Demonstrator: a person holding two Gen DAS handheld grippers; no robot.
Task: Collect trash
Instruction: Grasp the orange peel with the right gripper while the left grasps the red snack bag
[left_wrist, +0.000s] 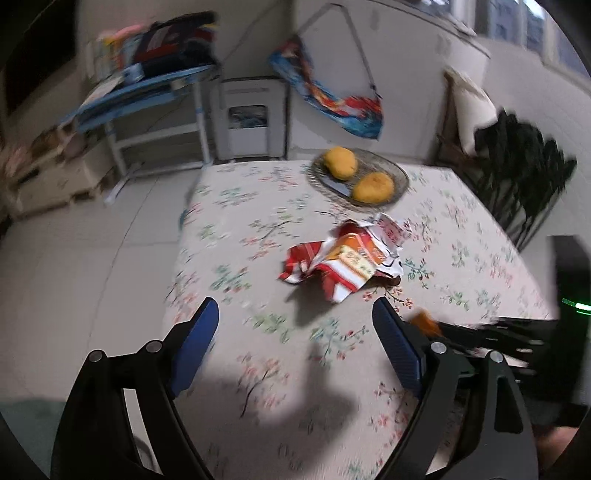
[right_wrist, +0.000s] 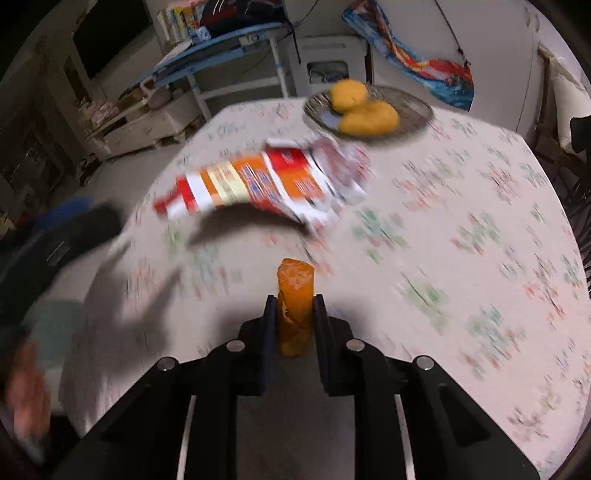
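Left claw: jaws spread wide, blue pads facing each other, nothing between them, pointing steeply down. Right claw: jaws nearly closed, pads pressing both sides of an orange scrap, also angled down. In the right wrist view, the left claw is a blurred dark shape at left.

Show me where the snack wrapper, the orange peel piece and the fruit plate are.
snack wrapper (left_wrist: 343, 258): left wrist view, on its orange middle panel.
orange peel piece (right_wrist: 295, 295): right wrist view, on its upper half above the pads.
fruit plate (right_wrist: 417, 110): right wrist view, on its bare right rim.
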